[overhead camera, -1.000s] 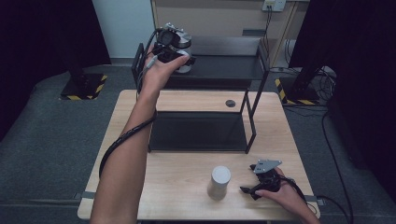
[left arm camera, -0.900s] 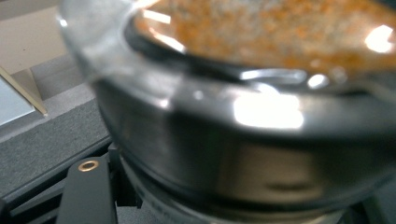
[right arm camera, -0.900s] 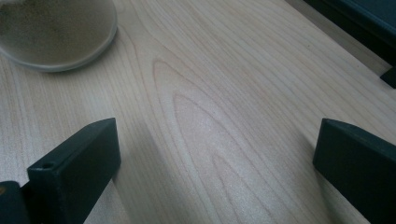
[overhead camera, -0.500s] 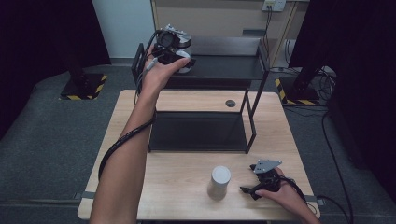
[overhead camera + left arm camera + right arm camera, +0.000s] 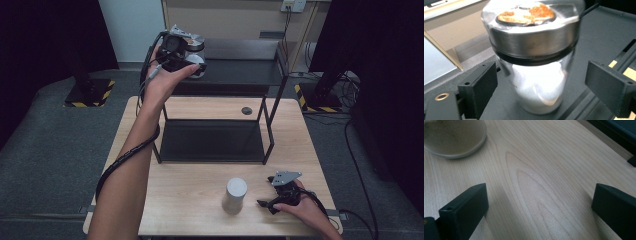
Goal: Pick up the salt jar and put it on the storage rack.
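A glass jar [image 5: 196,49] with a steel lid and white contents stands on the top shelf [image 5: 240,70] of a black rack. My left gripper [image 5: 191,61] is raised to it, open. In the left gripper view the jar [image 5: 534,75] sits between the two jaws, with a gap on each side. My right gripper [image 5: 265,203] rests open on the wooden table [image 5: 200,220] at the front right, pointing toward a pale grey cylinder [image 5: 234,195] a short way to its left. In the right gripper view the cylinder's base [image 5: 451,137] is at the top left, and bare wood lies between the open jaws of that gripper [image 5: 539,205].
The rack's lower black shelf [image 5: 210,140] covers the middle of the table, and its legs [image 5: 270,130] stand behind the cylinder. A small dark disc [image 5: 246,110] lies on the table under the rack's far side. Dark floor and black stands surround the table.
The left hand has shifted very slightly at the jar. The right gripper and the cylinder have not moved.
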The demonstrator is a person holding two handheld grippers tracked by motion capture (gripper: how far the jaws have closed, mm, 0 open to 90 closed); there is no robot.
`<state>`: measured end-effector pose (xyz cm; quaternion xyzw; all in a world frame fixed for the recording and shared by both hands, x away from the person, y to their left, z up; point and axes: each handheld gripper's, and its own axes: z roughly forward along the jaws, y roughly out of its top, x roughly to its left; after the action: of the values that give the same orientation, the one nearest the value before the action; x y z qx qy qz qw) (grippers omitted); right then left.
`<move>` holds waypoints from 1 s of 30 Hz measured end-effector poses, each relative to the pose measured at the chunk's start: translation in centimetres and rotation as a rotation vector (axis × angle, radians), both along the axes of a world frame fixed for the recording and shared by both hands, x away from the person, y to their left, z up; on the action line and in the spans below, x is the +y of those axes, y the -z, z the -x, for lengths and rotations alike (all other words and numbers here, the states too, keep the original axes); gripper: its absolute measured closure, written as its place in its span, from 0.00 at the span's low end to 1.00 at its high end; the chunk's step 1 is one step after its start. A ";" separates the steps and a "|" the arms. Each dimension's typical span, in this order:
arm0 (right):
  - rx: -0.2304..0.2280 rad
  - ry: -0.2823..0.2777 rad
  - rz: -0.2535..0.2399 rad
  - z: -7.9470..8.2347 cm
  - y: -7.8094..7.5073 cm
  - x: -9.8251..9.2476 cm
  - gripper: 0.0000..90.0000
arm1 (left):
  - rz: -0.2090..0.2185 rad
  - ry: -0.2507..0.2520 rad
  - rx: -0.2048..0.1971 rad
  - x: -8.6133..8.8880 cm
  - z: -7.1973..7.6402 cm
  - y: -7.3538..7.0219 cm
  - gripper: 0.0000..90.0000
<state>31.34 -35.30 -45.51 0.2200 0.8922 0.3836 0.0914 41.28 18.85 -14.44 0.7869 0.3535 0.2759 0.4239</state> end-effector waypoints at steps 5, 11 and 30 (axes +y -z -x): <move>0.000 0.000 0.000 0.0 0.0 0.0 0.02 | -0.007 0.001 -0.012 0.7 0.8 -0.6 0.11; 0.000 0.000 0.000 0.0 0.0 0.0 0.02 | -0.032 0.025 -0.016 1.6 1.9 -1.7 0.13; 0.000 0.000 0.000 0.0 0.0 0.0 0.02 | -0.110 0.410 0.015 5.8 2.7 -0.8 0.15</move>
<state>31.34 -35.30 -45.52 0.2200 0.8922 0.3837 0.0915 38.55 24.62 -13.67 0.8664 0.1736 0.1969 0.4247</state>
